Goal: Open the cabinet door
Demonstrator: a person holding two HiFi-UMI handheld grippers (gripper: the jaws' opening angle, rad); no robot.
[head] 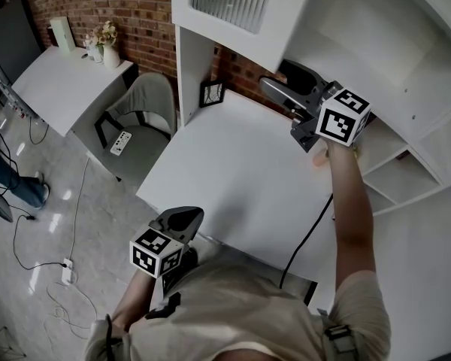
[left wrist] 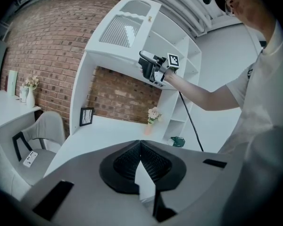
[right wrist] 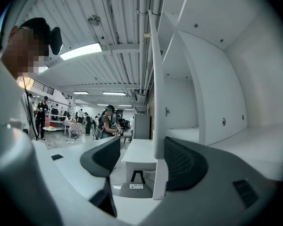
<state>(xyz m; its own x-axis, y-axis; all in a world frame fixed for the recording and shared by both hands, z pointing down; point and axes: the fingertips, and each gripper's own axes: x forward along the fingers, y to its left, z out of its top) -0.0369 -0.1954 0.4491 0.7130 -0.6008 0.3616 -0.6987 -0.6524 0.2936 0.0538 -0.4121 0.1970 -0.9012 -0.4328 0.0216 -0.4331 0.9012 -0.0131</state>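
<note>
Right tongs [right wrist: 140,149]: released, jaws spread wide, straddling the free edge of the cabinet door [right wrist: 155,93], with the edge close against one pad. Cabinet door: white with a ribbed panel, standing open above the surface [head: 240,179]. Left tongs [left wrist: 140,145]: clenched, pads meeting, nothing held, low at the surface's near edge.

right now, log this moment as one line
cabinet door partly open | right gripper open, door edge between fingers | left gripper shut, low, empty
</note>
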